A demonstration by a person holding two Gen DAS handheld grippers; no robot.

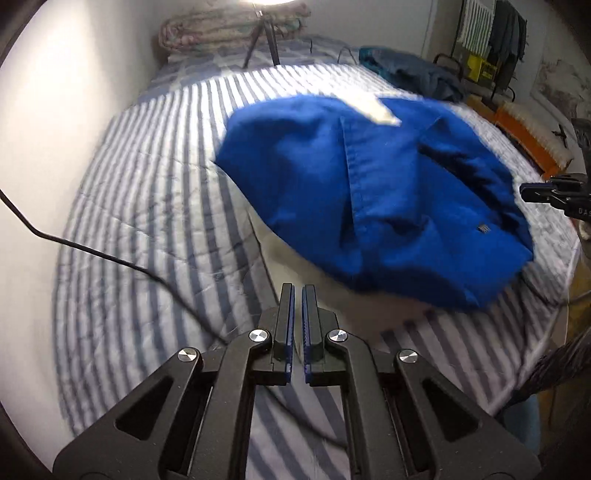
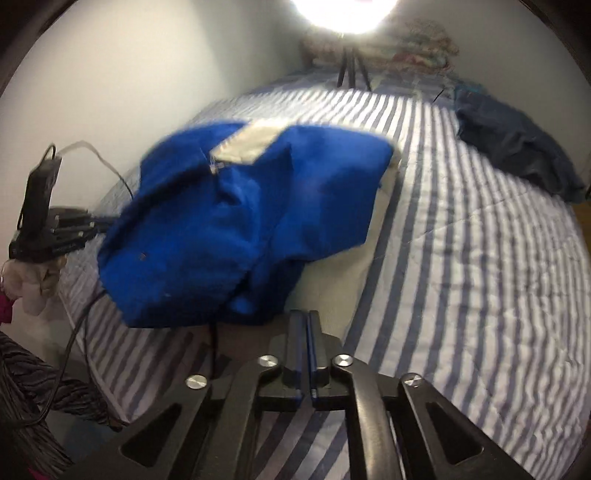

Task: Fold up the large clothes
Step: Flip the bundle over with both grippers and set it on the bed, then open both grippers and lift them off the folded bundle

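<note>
A bright blue garment (image 1: 369, 192) with a cream patch (image 1: 373, 107) lies bunched and blurred on the striped bed cover (image 1: 147, 206). Cream fabric shows under its near edge. My left gripper (image 1: 298, 291) sits just short of that edge, jaws shut with nothing between them. In the right wrist view the blue garment (image 2: 229, 229) fills the left middle. My right gripper (image 2: 307, 315) is just short of its near right corner, fingers together and holding nothing. Each gripper appears at the side of the other's view: the right gripper (image 1: 546, 192) and the left gripper (image 2: 55, 229), both beside the garment.
A dark blue heap of clothes (image 2: 517, 155) lies at the bed's far right. A lamp tripod (image 1: 260, 40) and a folded floral blanket (image 1: 229, 29) stand at the head end. A black cable (image 1: 110, 258) crosses the cover. The white wall (image 1: 74, 110) bounds the left side.
</note>
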